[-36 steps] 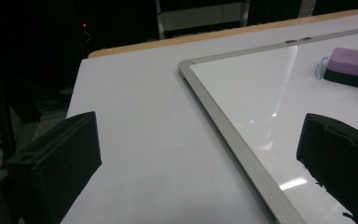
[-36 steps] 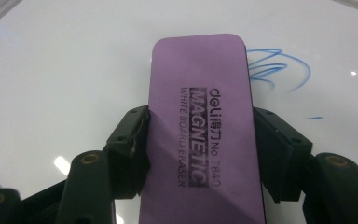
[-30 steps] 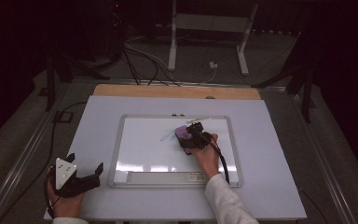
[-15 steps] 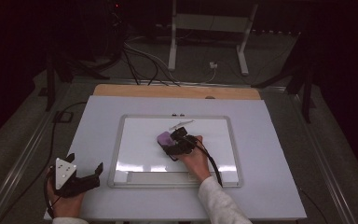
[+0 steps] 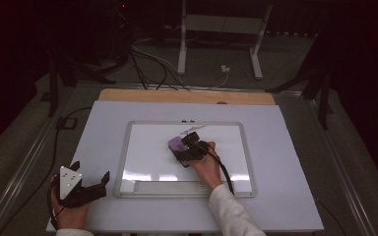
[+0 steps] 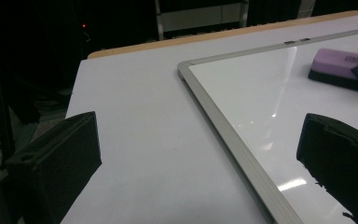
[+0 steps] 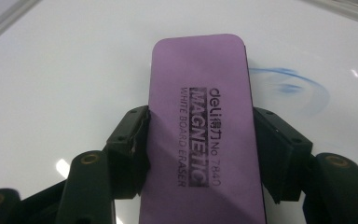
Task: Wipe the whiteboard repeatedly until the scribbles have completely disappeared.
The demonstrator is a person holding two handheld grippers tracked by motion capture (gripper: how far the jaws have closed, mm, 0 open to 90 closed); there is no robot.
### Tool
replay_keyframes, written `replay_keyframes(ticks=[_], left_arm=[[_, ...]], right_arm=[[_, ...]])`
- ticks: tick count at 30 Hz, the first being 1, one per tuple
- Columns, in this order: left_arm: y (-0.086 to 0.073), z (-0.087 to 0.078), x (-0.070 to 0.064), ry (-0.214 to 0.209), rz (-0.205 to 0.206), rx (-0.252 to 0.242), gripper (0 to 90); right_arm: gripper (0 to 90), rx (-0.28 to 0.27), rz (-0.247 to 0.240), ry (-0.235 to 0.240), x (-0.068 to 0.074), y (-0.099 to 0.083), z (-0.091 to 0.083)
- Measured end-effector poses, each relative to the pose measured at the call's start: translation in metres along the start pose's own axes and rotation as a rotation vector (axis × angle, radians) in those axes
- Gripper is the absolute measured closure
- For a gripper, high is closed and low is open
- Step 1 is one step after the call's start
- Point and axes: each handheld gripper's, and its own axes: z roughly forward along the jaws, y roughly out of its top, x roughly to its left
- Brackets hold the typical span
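A white board (image 5: 147, 162) with a silver frame lies flat on the pale table. On its middle rests a purple whiteboard eraser (image 5: 177, 144) (image 7: 200, 107) (image 6: 340, 63), with my right gripper (image 5: 189, 150) (image 7: 200, 154) shut on its long sides. Faint blue marker smears (image 7: 289, 81) stay on the board just right of the eraser in the right gripper view. My left gripper (image 5: 91, 182) (image 6: 200, 154) stands open near the table's front left corner, off the board, with nothing between its fingers.
The board's tray strip (image 5: 170, 187) runs along its near edge. A wooden strip (image 5: 187, 96) borders the table's far side. Behind the table the dark floor holds cables (image 5: 152, 64) and a white stand (image 5: 216, 29).
My right gripper has slid the eraser leftward across the board, from the right of centre to the middle. The left gripper has stayed where it was.
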Motion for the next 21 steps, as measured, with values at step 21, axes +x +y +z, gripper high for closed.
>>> replay_keyframes(ticks=[21], left_arm=[[0.0, 0.0, 0.0, 0.002, -0.003, -0.001, 0.5]], right_arm=[[41.3, 0.016, 0.038, -0.031, -0.012, 0.005, 0.0]])
